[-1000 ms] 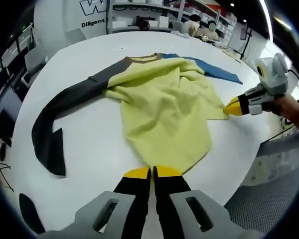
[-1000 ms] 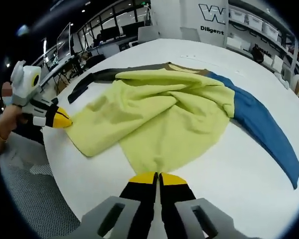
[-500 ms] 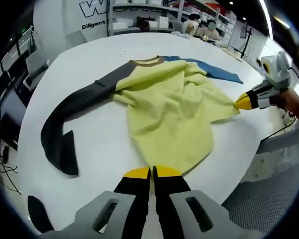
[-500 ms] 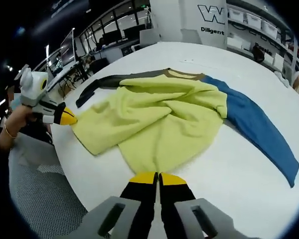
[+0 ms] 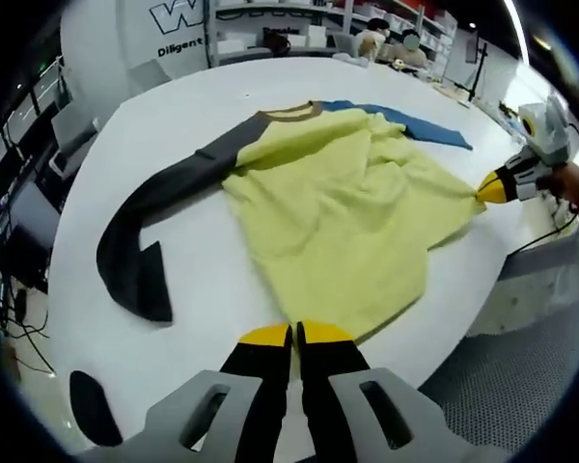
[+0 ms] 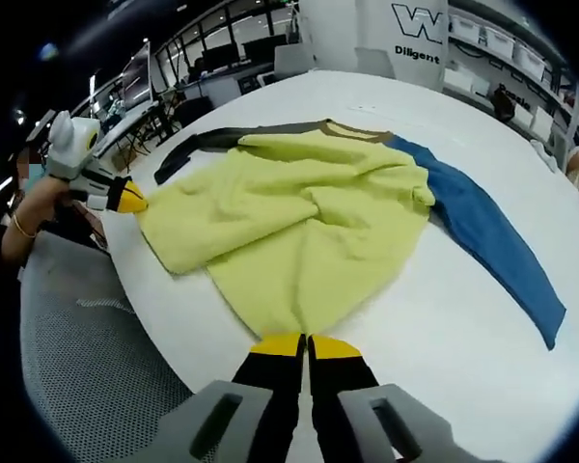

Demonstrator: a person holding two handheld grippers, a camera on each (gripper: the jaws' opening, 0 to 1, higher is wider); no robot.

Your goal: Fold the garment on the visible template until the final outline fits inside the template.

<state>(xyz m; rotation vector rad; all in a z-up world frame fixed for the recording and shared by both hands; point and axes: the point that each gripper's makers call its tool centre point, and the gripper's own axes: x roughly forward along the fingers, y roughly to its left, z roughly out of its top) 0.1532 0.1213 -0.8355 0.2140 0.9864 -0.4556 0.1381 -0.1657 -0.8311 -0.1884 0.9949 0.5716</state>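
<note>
Lighting was bright and even, from ceiling strips overhead. Fisheye bending warped the edges. Shadows were faint, and focus was sharp.

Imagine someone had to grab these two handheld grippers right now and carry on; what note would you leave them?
Left gripper: shut on the hem of the yellow shirt.
Right gripper: shut on the hem too, at another corner.
The shirt lies on the white table, body rumpled and pulled out between the two grips. Its dark grey sleeve trails out one side, its blue sleeve out the other, both flat on the table.
Done: hem gripped at both corners, body partly spread.
Left: smooth the body, fold in both sleeves, fold the body. I cannot make out a template outline in either view.
</note>
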